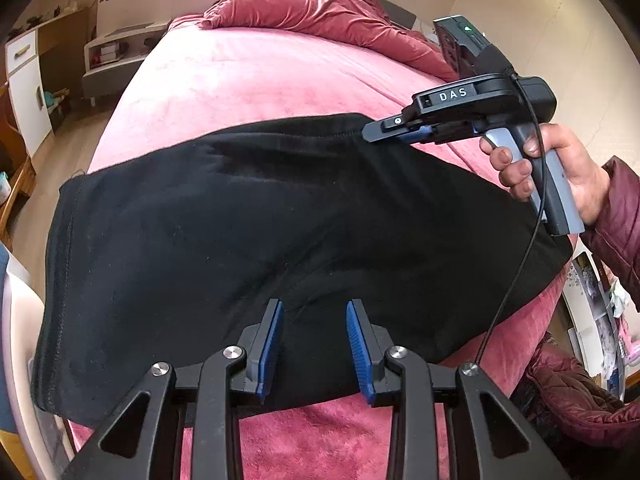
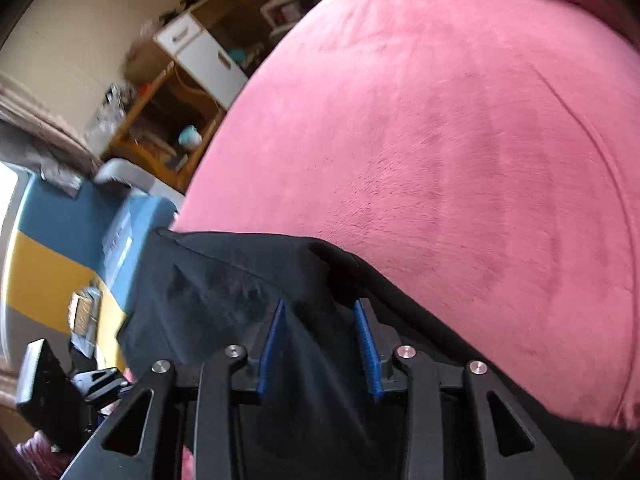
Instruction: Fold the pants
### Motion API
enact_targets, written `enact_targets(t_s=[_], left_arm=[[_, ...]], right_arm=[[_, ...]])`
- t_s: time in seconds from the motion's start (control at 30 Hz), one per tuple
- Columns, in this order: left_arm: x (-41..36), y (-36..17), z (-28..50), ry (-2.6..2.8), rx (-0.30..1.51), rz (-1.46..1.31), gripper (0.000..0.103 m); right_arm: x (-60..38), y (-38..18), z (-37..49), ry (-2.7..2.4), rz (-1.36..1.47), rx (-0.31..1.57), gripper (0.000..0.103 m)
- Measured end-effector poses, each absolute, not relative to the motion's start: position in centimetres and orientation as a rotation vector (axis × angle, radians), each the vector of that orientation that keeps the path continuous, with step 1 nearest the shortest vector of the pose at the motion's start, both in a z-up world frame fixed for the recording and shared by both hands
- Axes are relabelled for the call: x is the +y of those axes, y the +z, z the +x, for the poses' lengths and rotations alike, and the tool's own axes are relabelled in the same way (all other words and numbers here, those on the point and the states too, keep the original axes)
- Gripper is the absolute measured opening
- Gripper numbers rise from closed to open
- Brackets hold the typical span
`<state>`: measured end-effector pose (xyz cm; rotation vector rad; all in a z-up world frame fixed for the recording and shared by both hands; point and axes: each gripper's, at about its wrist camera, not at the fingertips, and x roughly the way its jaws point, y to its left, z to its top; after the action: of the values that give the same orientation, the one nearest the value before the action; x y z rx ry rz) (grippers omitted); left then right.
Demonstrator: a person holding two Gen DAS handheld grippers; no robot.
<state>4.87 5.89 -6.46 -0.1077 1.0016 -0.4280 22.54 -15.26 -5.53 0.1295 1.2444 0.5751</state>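
Left wrist view: "DAS"-marked right tongs (image 1: 370, 133) and left tongs (image 1: 316, 346) released over black pants (image 1: 240, 220).

We note left gripper (image 1: 316, 344) at lower centre of its view, jaws parted, pads gripping nothing, right gripper (image 1: 370, 136) at upper right, held by the right hand (image 1: 560, 172), maroon sleeve (image 1: 616, 220) at right edge, jaws parted.

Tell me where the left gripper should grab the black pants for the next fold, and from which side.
Probably the near edge of the black pants, just beneath the left gripper. Come down from above on the near side: the pants lie flat on the pink bed cover, and this edge is the closest free one to pinch and lift.
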Motion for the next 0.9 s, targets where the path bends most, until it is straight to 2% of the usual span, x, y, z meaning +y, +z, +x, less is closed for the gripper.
enact_targets(t_s=[0.1, 0.2, 0.4, 0.47, 0.5, 0.53, 0.57, 0.7, 0.9], left_arm=[[6.3, -7.3, 5.1, -0.407, 1.025, -0.121, 0.033], [6.7, -8.4, 5.3, -0.368, 1.058, -0.12, 0.033], [6.7, -8.6, 5.1, -0.348, 1.07, -0.125, 0.033], [7.4, -8.3, 4.8, -0.339, 1.072, -0.144, 0.033], [8.0, -8.0, 4.6, -0.327, 1.069, -0.155, 0.033], [8.5, -7.9, 4.5, -0.318, 1.065, -0.168, 0.033], [9.2, -7.8, 4.4, -0.305, 1.062, -0.185, 0.033], [12.8, -6.5, 3.7, -0.217, 1.019, -0.28, 0.033], [18.6, -5.2, 3.2, -0.003, 0.975, -0.391, 0.033]], right_arm=[[-14.0, -5.6, 22.2, 0.603, 0.062, 1.223, 0.01], [-14.9, -4.0, 22.9, 0.574, 0.081, 1.125, 0.009], [-14.7, -8.0, 23.7, 0.494, 0.076, 1.181, 0.01], [-15.4, -7.7, 23.7, 0.48, 0.14, 1.166, 0.016], [-15.8, -7.4, 23.5, 0.455, 0.149, 1.161, 0.032], [-16.5, -7.1, 23.2, 0.425, 0.15, 1.15, 0.056], [-17.3, -6.4, 22.6, 0.393, 0.151, 1.124, 0.061], [-19.0, -3.4, 18.5, 0.406, 0.174, 1.028, 0.061], [-17.5, -2.9, 11.2, 0.569, 0.133, 1.057, 0.061]])
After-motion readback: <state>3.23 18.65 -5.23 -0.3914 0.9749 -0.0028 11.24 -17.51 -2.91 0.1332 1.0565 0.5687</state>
